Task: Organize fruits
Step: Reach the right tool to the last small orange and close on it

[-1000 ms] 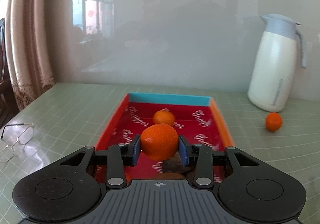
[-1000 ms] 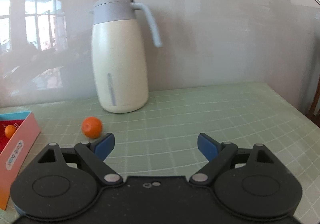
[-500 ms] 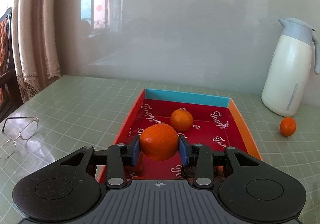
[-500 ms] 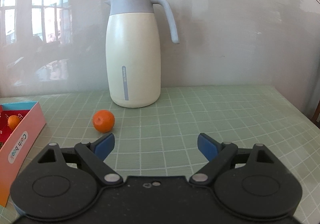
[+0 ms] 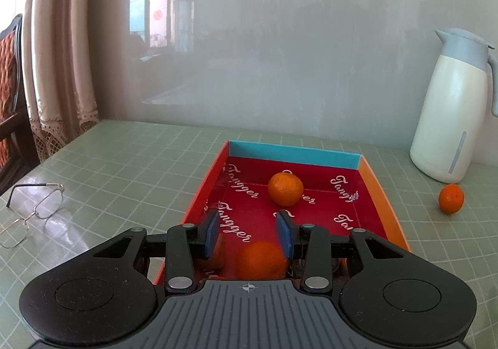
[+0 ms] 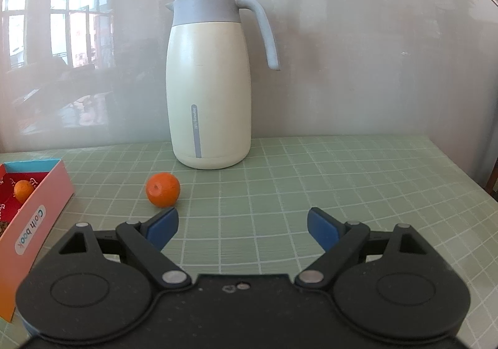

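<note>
My left gripper [image 5: 249,232] is open and empty above the near end of a red box [image 5: 381,193]. A blurred orange [image 5: 260,260] lies in the box just below its jaws. Another orange [image 5: 285,189] sits farther back in the box. A third orange [image 5: 451,198] lies on the table to the right of the box, near the jug. In the right wrist view this loose orange [image 6: 163,189] sits ahead and left of my open, empty right gripper [image 6: 242,229]. The box [image 6: 34,212] shows at the left edge there.
A tall cream jug with a grey lid [image 6: 211,90] stands against the wall behind the loose orange; it also shows in the left wrist view [image 5: 454,112]. Glasses [image 5: 31,212] lie on the table at the left. A curtain and a chair are at far left.
My left gripper has opened and let go of the orange, which has dropped into the box. My right gripper has moved closer to the loose orange and the jug.
</note>
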Tool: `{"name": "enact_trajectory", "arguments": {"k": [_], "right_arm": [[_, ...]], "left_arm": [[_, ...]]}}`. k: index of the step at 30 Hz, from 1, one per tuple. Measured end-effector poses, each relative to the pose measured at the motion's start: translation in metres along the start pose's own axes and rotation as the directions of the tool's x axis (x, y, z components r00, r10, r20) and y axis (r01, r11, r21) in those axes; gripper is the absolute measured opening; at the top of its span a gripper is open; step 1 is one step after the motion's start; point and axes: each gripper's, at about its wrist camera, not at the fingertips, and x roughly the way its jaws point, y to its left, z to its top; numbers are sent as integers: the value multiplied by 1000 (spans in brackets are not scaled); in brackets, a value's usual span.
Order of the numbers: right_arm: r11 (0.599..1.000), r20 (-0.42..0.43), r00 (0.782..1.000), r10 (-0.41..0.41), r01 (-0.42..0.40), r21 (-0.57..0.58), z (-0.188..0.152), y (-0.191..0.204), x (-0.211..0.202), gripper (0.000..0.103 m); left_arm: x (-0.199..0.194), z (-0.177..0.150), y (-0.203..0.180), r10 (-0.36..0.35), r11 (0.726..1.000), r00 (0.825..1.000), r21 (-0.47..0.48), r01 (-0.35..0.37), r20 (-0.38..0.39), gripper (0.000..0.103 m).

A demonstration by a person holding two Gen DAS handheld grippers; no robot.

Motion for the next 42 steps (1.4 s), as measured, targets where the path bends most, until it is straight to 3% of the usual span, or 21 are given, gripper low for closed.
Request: {"name": "enact_trajectory", "arguments": {"k": [1, 2, 3, 5, 25, 35, 42], "right_arm": [[1000, 0, 1000, 0, 0, 1, 0, 0, 0, 90], [1000, 1, 1000, 0, 0, 2, 0, -1, 0, 90], [1000, 2, 1000, 1, -1, 3, 0, -1, 0, 90], [1000, 1, 1000, 1, -1, 3, 0, -2, 0, 90], [1000, 15, 1000, 7, -7, -10, -1, 0, 2, 89], [995, 28, 997, 69, -67, -80, 3, 35, 24, 87], [990, 16, 995, 98, -96, -106, 10, 60, 49, 79]], "left_arm": [[-1, 0, -1, 1, 1000, 1000, 1, -1, 8, 39], [-2, 0, -1, 7, 1000, 1000, 8, -7, 14, 49], [-3, 0, -2, 11, 1000, 1000, 13, -11, 20, 69], [-7, 0, -4, 24, 1000, 999, 16, -25, 48, 84], [-17, 5, 14, 54, 998, 993, -30, -51, 107, 87], [-17, 5, 56, 123, 990, 986, -76, -115, 109, 88], [-12, 2, 96, 192, 976, 977, -125, -180, 93, 88]]}}
